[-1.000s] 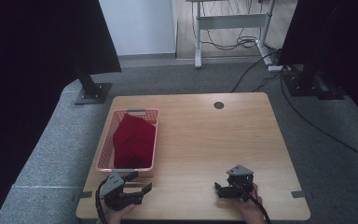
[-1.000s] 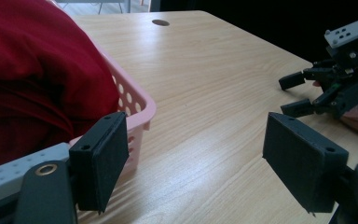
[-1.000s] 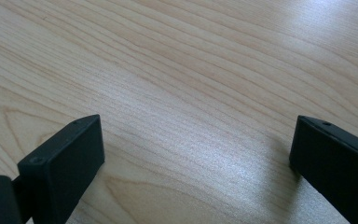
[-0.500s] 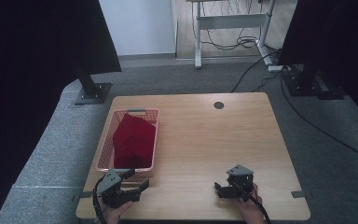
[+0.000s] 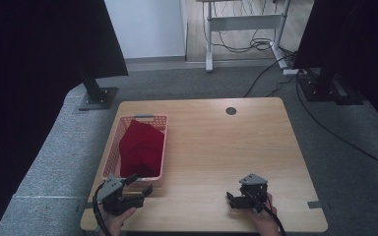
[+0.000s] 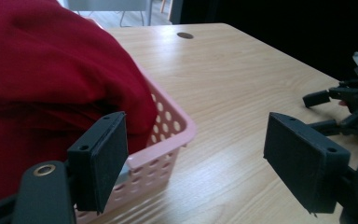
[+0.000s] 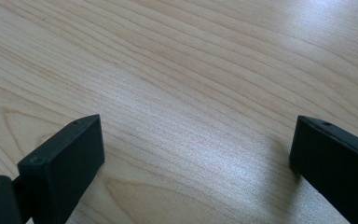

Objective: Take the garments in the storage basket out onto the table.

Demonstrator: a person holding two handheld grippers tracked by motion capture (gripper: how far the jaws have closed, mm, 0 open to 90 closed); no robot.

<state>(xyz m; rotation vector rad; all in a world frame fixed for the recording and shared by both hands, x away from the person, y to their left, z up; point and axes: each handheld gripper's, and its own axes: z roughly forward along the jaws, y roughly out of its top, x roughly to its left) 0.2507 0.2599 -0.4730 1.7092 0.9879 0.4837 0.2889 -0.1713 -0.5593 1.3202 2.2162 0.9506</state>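
Since the earlier frames the left gripper (image 5: 137, 187) has shifted slightly left and back toward the near edge of the worktop (image 5: 211, 147), while the right gripper (image 5: 232, 199) sits where it was.

At the left of the worktop stands a pink basket (image 5: 112, 162), long side running away from the person, with a red cloth (image 5: 141, 147) heaped inside it and rising above the rim. The left gripper is held in a hand (image 5: 113, 219) just in front of the basket's near end, its fingers (image 5: 128, 179) pointing right and a little forward. They are spread wide and hold nothing. In the left gripper view the left finger (image 6: 103, 158) stands right beside the basket's (image 6: 168, 140) near corner, whether touching it I cannot tell, with the cloth (image 6: 51, 84) bulging just beyond and above it; the right finger (image 6: 303, 158) is over bare wood, well clear of the basket. The cloth lies beside the gap between the fingers, not in it.

Further right, near the front edge, the right gripper rests in the other hand (image 5: 261, 221), well apart from the basket, fingers pointing left. In the right gripper view its fingers (image 7: 67, 158) are wide open and empty, with bare worktop (image 7: 191, 93) between them.
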